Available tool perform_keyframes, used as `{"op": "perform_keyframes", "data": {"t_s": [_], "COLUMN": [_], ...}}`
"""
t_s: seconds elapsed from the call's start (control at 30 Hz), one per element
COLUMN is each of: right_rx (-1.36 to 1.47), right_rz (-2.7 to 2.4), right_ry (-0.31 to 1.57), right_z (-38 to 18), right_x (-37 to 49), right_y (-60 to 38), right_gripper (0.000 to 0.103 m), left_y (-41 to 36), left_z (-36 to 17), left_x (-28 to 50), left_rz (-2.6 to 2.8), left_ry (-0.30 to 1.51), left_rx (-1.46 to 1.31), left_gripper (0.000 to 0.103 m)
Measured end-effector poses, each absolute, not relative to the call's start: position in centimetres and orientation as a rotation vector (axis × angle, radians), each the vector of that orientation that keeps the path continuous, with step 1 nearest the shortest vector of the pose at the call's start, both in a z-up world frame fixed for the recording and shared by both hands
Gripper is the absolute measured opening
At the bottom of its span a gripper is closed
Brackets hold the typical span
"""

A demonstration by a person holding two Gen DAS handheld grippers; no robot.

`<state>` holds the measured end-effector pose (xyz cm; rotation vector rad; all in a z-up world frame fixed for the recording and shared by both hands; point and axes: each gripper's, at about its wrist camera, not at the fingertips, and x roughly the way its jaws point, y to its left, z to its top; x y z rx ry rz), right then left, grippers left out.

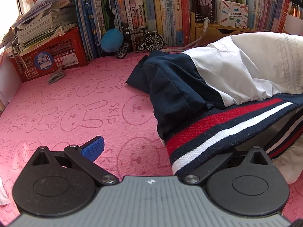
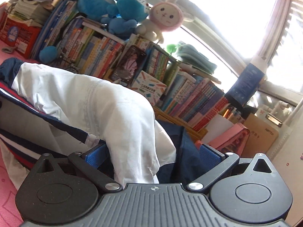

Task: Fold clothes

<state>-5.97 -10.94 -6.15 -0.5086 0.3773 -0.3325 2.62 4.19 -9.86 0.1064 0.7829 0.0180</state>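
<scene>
Navy-and-white jacket [image 1: 217,79], striped hem [image 1: 217,132] raised off the pink rabbit-print mat [image 1: 75,104]; left gripper [image 1: 151,147] spread, grip unclear; right gripper [image 2: 151,155] spread around bunched cloth; apparently mid-fold, needing firmer closure.

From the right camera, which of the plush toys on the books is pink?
The rabbit, at the right end of the row. Its head is pink around a white face, with white ears; the toys to its left are blue.
</scene>
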Motion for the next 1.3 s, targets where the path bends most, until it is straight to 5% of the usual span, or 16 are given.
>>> {"op": "perform_keyframes", "data": {"t_s": [0.6, 0.77, 0.9, 1.13, 1.3], "right_rx": [-0.361, -0.246, -0.159, -0.101, 0.267], "right_rz": [-0.502, -0.293, -0.131, -0.283, -0.288], "right_ry": [0.03, 0.258, 0.477, 0.675, 0.526], "right_z": [1.3, -0.6, -3.9, -6.8, -4.1], "right_x": [-14.8, -17.3, -18.5, -20.1, -18.6], "right_y": [-19.7, -22.6, -24.2, -27.8, -32.8], "right_gripper": [0.103, 0.103, 0.103, 0.1, 0.103], "left_y": [5.9, 8.3, 10.2, 14.0, 15.8], "left_z": [1.5, 0.9, -3.6, -4.3, -4.0], "left_x": [-0.9, -5.5, -7.5, -10.2, -11.6], "left_rz": [0.037, 0.022, 0.099, -0.034, -0.154], "left_ry": [0.222, 0.307, 0.545, 0.636, 0.648], "left_rx": [-0.084, 0.035, 0.077, -0.068, -0.139], "left_gripper": [0.103, 0.103, 0.103, 0.102, 0.103]}}
